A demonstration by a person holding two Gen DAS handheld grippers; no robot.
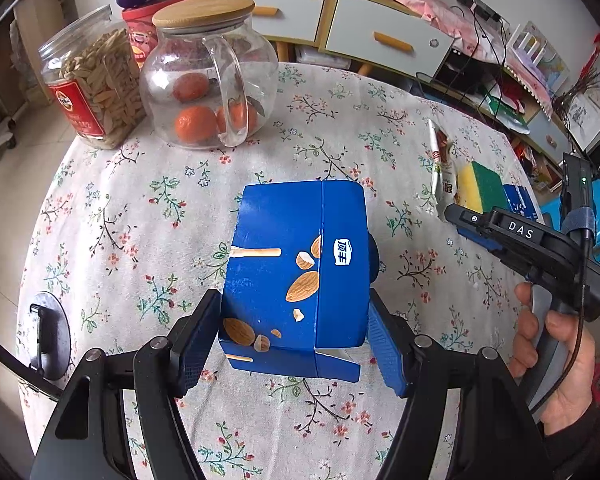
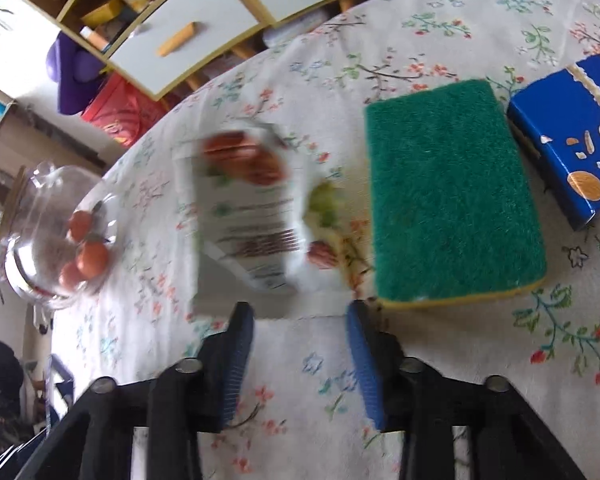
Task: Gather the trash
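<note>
My left gripper (image 1: 294,328) is shut on a blue almond snack box (image 1: 300,264), its pads pressing both sides near the box's lower end, held above the floral tablecloth (image 1: 140,208). My right gripper (image 2: 300,320) is open, just short of a white snack wrapper (image 2: 252,216) lying on the cloth; the wrapper is blurred. The wrapper also shows in the left wrist view (image 1: 440,164), beside the right gripper (image 1: 456,216). A second blue box (image 2: 568,148) lies at the right of the right wrist view.
A green and yellow sponge (image 2: 448,200) lies right of the wrapper, also in the left wrist view (image 1: 480,184). A glass jug with oranges (image 1: 208,76) and a jar of seeds (image 1: 92,88) stand at the far left. Cabinets (image 1: 340,20) lie beyond the table.
</note>
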